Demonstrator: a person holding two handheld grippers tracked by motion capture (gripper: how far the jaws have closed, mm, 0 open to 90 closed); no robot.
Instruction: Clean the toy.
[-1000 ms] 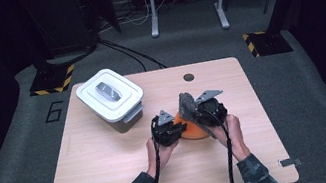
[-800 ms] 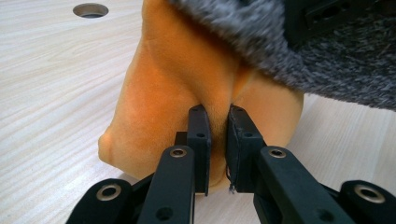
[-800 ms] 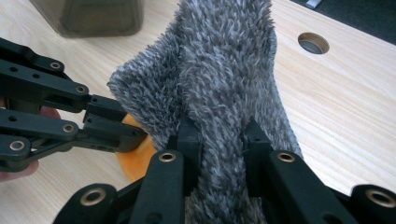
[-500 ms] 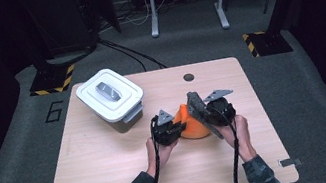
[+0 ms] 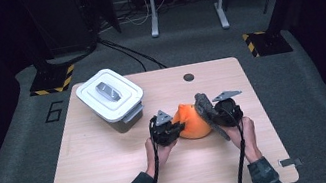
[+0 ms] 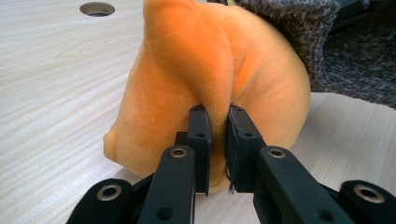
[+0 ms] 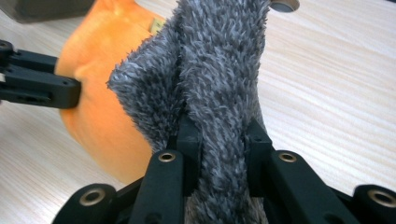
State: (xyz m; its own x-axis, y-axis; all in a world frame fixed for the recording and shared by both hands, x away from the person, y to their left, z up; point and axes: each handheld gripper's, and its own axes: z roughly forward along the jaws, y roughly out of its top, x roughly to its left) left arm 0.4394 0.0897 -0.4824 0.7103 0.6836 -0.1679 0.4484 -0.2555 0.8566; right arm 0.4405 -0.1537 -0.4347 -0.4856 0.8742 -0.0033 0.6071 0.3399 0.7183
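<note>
An orange plush piece [image 5: 193, 120] rests on the wooden table [image 5: 115, 176] between my two grippers. My left gripper [image 5: 177, 128] is shut on a fold of the orange plush [image 6: 205, 88] at its left side; the pads pinch the fabric [image 6: 218, 140]. My right gripper [image 5: 210, 113] is shut on a fuzzy grey cloth [image 5: 207, 113] that stands up from its jaws, just right of the orange plush. In the right gripper view the grey cloth [image 7: 219, 79] rises between the jaws [image 7: 219, 154], with the orange plush [image 7: 107, 116] behind it at the left.
A white lidded box [image 5: 110, 98] with a grey handle stands at the table's back left. A small round hole [image 5: 189, 77] sits near the far edge. Bare wood lies in front of and to the left of the hands.
My right gripper has moved a little right and down with the grey cloth, uncovering more of the orange plush. The left gripper has stayed put.
</note>
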